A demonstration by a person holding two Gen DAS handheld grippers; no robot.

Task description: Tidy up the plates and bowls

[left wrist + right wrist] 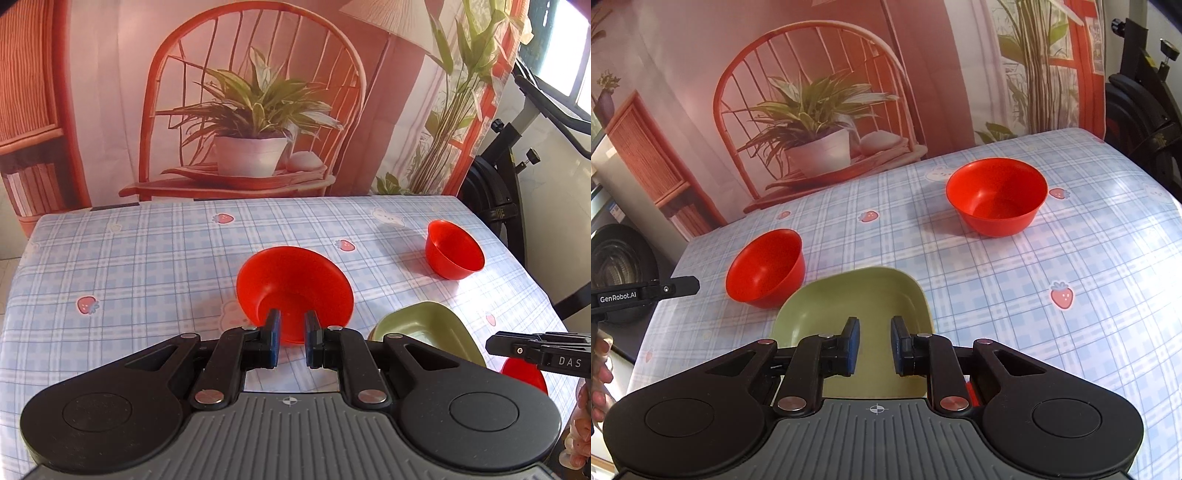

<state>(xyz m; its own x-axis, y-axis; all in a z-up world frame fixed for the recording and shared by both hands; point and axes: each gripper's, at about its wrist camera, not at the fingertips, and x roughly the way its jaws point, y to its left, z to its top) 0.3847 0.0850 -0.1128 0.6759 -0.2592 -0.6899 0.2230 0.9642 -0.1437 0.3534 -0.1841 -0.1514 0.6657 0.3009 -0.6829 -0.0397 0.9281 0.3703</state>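
Covering nearly everything in both views, the table (147, 258) wears a pale blue checked cloth dotted with strawberries, and behind it hangs a printed backdrop (258, 92) of a rattan chair and a potted plant (a picture only, not real furniture).

Next in size comes the green plate (849, 295), squarish with rounded corners, lying flat near the table's front edge, directly under the right gripper (874, 345). That gripper's blue-padded fingers stand apart above the plate's near half, with nothing between them; whether they touch the plate is not clear. In the left wrist view the same plate (424, 325) shows just right of the left gripper (291, 339).

The near red bowl (295, 291) sits just beyond the left gripper's fingertips, tipped so its mouth faces away from the left camera. The left gripper's fingers are also apart, one on either side of the bowl's base; I cannot tell whether they press on it. In the right wrist view this bowl (766, 267) is just beside the plate's left corner.

The far red bowl (997, 195) stands upright, well apart from the others toward the table's back right corner; it shows in the left view too (454, 251).

A small red piece (524, 373) peeks out beneath the right gripper's arm near the plate; what it is cannot be made out.
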